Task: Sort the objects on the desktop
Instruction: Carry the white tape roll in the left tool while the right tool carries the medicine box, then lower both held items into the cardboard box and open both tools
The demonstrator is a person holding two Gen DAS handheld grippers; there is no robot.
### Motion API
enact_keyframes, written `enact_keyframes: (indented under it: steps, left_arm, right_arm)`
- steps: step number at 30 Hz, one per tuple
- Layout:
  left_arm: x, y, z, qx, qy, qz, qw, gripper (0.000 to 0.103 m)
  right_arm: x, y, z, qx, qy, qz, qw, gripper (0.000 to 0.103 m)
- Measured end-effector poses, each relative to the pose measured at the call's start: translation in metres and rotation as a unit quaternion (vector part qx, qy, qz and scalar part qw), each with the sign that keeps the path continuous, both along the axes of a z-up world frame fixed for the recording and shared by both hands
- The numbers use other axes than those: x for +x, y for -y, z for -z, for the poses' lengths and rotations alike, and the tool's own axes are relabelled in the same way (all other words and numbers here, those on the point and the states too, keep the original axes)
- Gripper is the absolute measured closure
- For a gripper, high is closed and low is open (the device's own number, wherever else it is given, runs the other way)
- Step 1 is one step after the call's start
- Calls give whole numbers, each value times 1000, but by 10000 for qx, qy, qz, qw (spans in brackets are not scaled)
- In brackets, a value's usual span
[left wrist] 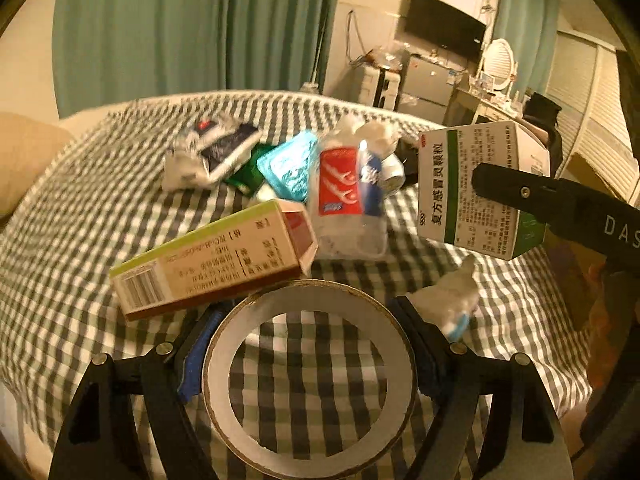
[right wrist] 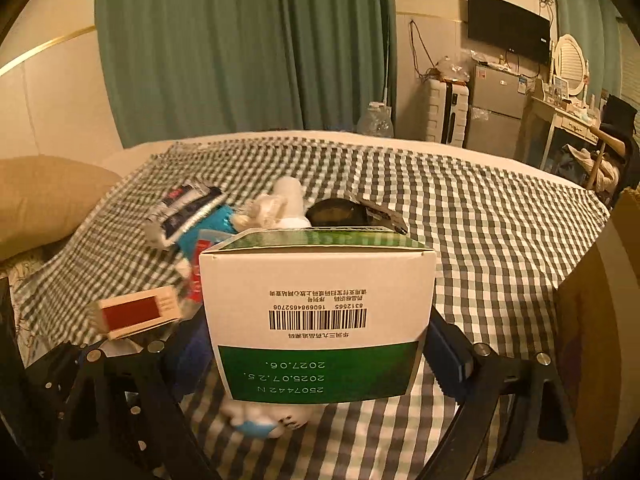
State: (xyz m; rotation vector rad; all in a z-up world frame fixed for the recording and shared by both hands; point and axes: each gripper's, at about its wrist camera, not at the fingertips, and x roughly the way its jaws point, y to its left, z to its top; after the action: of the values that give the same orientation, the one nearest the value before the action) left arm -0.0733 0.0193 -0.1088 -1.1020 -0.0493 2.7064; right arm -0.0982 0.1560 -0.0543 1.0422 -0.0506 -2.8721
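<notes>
In the left wrist view, the left gripper [left wrist: 310, 364] is holding a tape roll [left wrist: 308, 376], with its two fingers closing snugly on the ring's sides just above the checked cloth [left wrist: 80, 216]. Just past the roll, a long medicine box [left wrist: 212, 260] is lying on its side, and behind it a pile is sitting: a squashed water bottle [left wrist: 348, 200], a teal packet [left wrist: 290, 166] and a crumpled wrapper [left wrist: 208, 152]. Off to the right, the right gripper's finger [left wrist: 520, 190] is pinching a green and white medicine box [left wrist: 480, 188] up in the air. To do this step well, I think each hand should be carrying its thing slowly to its own spot and keeping it clear of the pile. In the right wrist view, the right gripper [right wrist: 320, 344] is squeezing the green and white medicine box from both sides, so the fingers are partly closed around it, with the barcode side facing the camera. A crumpled white tissue [right wrist: 264, 416] is lying under it on the cloth. The cloth is covering a bed, with a tan pillow [right wrist: 44, 196] at the left. Green curtains [right wrist: 240, 48] are hanging behind, and a TV [right wrist: 508, 26], a small fridge [right wrist: 498, 104] and a dressing table with a mirror [right wrist: 570, 66] are standing at the right.
</notes>
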Motion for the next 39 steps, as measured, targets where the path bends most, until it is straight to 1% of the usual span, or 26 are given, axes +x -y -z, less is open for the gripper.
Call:
enact_keyframes:
  steps: [5, 13, 16, 22, 25, 29, 33, 35, 37, 39]
  left_arm:
    - [15, 9, -19, 24, -152, -78, 9999, 21]
    - [38, 12, -69, 281, -588, -241, 9976, 21]
    - [46, 8, -87, 382, -742, -227, 9963, 21]
    - [62, -11, -120, 494, -993, 20, 9938, 21]
    - [65, -26, -137, 521, -1048, 110, 9931, 21]
    - [66, -50, -158, 723, -1084, 293, 9910, 21]
    - [68, -90, -178, 750, -1224, 683, 9873, 21]
    - [67, -111, -184, 713, -1288, 860, 9854, 21]
    - [65, -135, -189, 799, -1243, 1081, 9831, 21]
    - [63, -162, -191, 862, -1172, 1335, 9803, 21]
  right_arm:
    - [21, -1, -17, -121, -133, 44, 9998, 12]
    - [57, -5, -46, -229, -366, 203, 9989, 12]
    - [71, -12, -59, -204, -482, 303, 9982, 12]
    - [90, -29, -87, -394, -694, 454, 9958, 12]
    - [98, -38, -99, -405, -785, 564, 9945, 12]
    - [107, -57, -116, -383, -915, 692, 9927, 12]
    - [120, -95, -133, -459, -1045, 931, 9891, 12]
    - [126, -117, -140, -405, -1066, 1117, 9872, 12]
    - [135, -142, -145, -296, -1096, 1347, 9844, 12]
    - [140, -169, -150, -288, -1070, 1554, 9816, 12]
